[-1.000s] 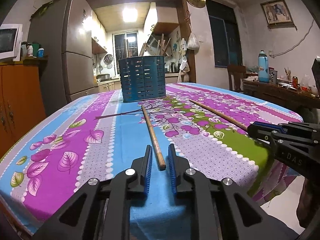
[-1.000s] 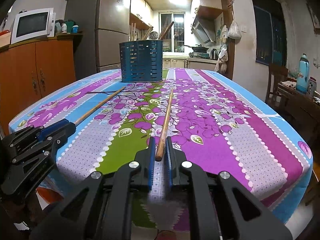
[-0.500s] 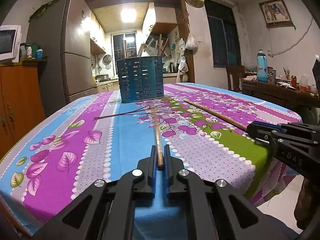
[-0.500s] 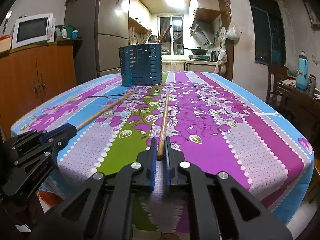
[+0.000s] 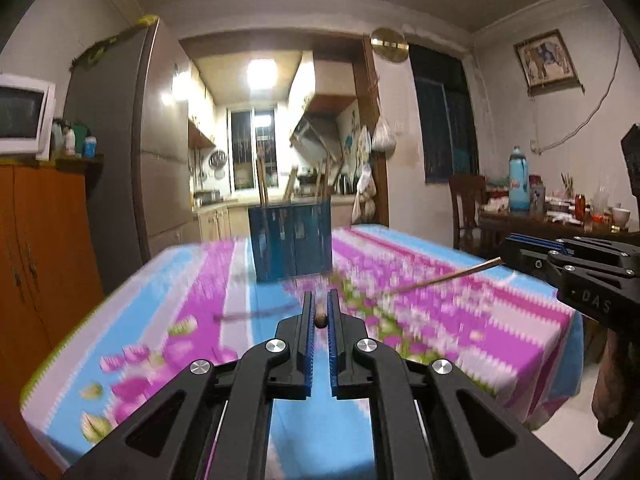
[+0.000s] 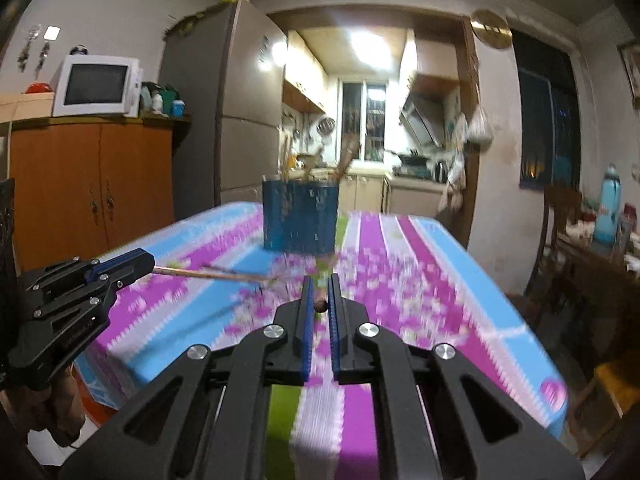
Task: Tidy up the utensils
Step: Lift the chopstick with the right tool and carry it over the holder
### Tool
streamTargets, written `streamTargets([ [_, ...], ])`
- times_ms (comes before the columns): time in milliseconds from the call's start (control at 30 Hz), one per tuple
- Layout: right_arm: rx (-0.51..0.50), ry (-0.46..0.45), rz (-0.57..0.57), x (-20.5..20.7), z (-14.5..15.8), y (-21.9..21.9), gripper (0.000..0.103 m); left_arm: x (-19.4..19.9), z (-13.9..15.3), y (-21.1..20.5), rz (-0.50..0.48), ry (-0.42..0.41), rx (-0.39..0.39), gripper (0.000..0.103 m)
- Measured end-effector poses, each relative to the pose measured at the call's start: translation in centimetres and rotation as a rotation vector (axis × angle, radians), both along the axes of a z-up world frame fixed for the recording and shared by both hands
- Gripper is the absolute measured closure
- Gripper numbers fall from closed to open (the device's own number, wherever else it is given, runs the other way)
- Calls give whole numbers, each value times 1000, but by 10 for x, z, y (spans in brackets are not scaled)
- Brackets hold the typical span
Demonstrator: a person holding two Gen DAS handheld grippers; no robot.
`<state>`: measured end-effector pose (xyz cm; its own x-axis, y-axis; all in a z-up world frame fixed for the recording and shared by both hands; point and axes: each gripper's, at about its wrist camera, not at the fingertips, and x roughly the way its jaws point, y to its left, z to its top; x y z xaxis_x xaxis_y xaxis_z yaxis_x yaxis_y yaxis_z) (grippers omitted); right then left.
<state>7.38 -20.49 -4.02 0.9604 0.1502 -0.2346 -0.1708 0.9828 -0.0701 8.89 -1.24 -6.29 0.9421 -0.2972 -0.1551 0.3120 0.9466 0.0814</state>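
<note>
In the left wrist view my left gripper (image 5: pixel 319 300) is shut on a wooden chopstick (image 5: pixel 320 319), seen end-on between the blue pads. The same chopstick (image 6: pixel 212 275) sticks out of the left gripper (image 6: pixel 134 265) in the right wrist view, held above the table. My right gripper (image 6: pixel 319 285) is shut on a second chopstick (image 6: pixel 319 306), also end-on. That stick (image 5: pixel 440 280) slants out of the right gripper (image 5: pixel 516 246) in the left wrist view. A blue slotted utensil holder (image 5: pixel 292 240) (image 6: pixel 300 220) with several sticks in it stands at the table's far end.
The table (image 5: pixel 460 320) wears a flowered purple, blue and green cloth. An orange cabinet (image 6: pixel 92 188) with a microwave (image 6: pixel 98 86) and a tall fridge (image 6: pixel 232 120) stand on the left. A chair (image 5: pixel 466 208) and a cluttered side table (image 5: pixel 560 220) are on the right.
The left gripper closed on its chopstick. Both grippers then rose, lifting the two chopsticks off the cloth; the table and holder now sit lower and blurred in both views.
</note>
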Motion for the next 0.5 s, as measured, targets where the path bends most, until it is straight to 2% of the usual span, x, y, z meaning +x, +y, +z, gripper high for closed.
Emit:
streamTargets([
  [167, -10, -37, 48, 10, 34, -6, 98, 1, 37, -2, -21, -60, 2, 96],
  [333, 5, -7, 89, 34, 59, -15, 98, 15, 69, -8, -38, -96, 19, 96],
  [500, 8, 40, 117, 59, 76, -19, 98, 40, 91, -16, -65, -67, 21, 96],
])
